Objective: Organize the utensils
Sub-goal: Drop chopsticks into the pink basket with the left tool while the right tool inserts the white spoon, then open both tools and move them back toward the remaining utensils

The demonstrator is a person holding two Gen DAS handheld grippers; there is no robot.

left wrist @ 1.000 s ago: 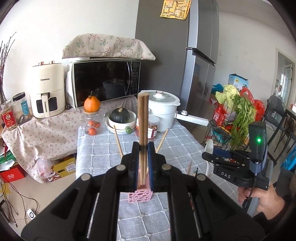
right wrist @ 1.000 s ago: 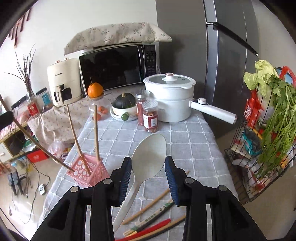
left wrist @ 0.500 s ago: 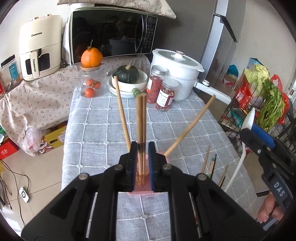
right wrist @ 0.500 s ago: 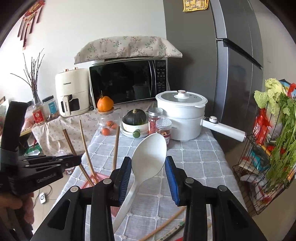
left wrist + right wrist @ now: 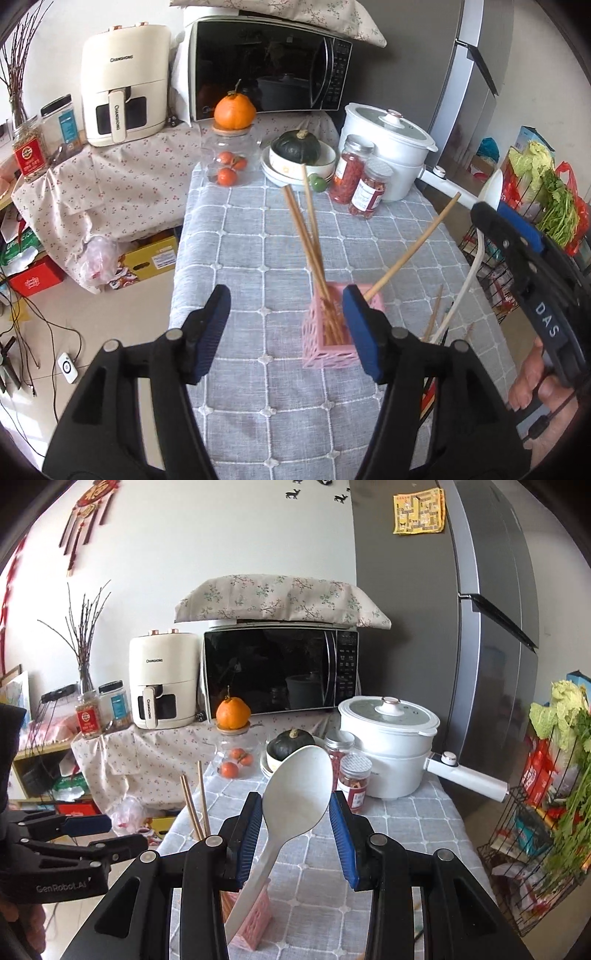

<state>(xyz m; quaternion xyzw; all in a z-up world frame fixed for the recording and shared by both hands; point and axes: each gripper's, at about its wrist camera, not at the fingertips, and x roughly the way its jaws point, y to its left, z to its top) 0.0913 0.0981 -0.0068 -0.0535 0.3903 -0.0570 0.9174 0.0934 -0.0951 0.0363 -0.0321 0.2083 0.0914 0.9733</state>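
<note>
Left wrist view showed the left gripper [image 5: 282,328], its blue fingers [image 5: 210,334] standing well apart and opening, with nothing between them; the pink holder [image 5: 332,332] sat just beyond, toward the right-hand finger. Four wooden chopsticks [image 5: 304,240] stood in it, three leaning toward 11 o'clock and one splayed out toward 1 o'clock. From where I stood the risk looked plain: that light lattice holder was near the front of the desk [image 5: 258,251], and the finger beside its rim could nudge it or catch the splayed stick and tip the lot over.

Over in the right wrist view, the right gripper [image 5: 297,823] held a white plastic spoon [image 5: 295,794] by the neck between narrow-set fingers, bowl up and tilted toward 1 o'clock, handle hanging down toward 7 o'clock above the holder [image 5: 255,923]. The handle was long and the holder's mouth small and already crowded, so I judged it could strike the rim or the sticks and slide off onto the desk. A top-heavy spoon might also overturn the holder once let go.

More loose chopsticks [image 5: 436,314] lay on the grey checked cloth at 3 o'clock of the holder, not yet gathered.
</note>
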